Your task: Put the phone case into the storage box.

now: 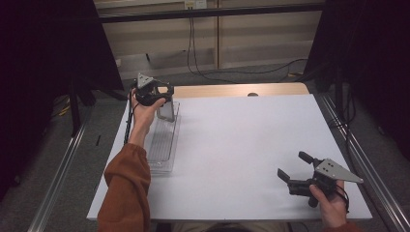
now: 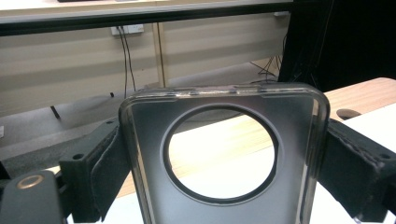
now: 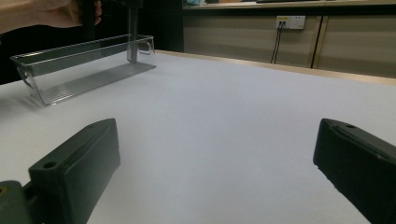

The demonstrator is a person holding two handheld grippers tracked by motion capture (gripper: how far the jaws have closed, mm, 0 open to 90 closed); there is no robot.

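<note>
My left gripper (image 1: 159, 99) sits at the far left of the white desk (image 1: 241, 145), over the far end of a clear plastic tray (image 1: 164, 140) that lies lengthwise along the desk's left edge. Its jaws are pinching a translucent smoky phone case (image 2: 224, 158) by its two long edges; in the left gripper view the case stands upright between the pads, one jaw against each side, with its big round camera cutout facing me and the desk showing through it. From the high view the case (image 1: 167, 110) hangs below the gripper, inside the tray's far end; I cannot tell whether its lower edge touches the tray floor. The right gripper view gives the side angle: the case (image 3: 133, 35) rises as a thin upright strip within the tray (image 3: 84, 70). My right gripper (image 1: 295, 169) rests near the desk's near right corner, jaws spread wide, nothing between them, well apart from the tray.
</note>
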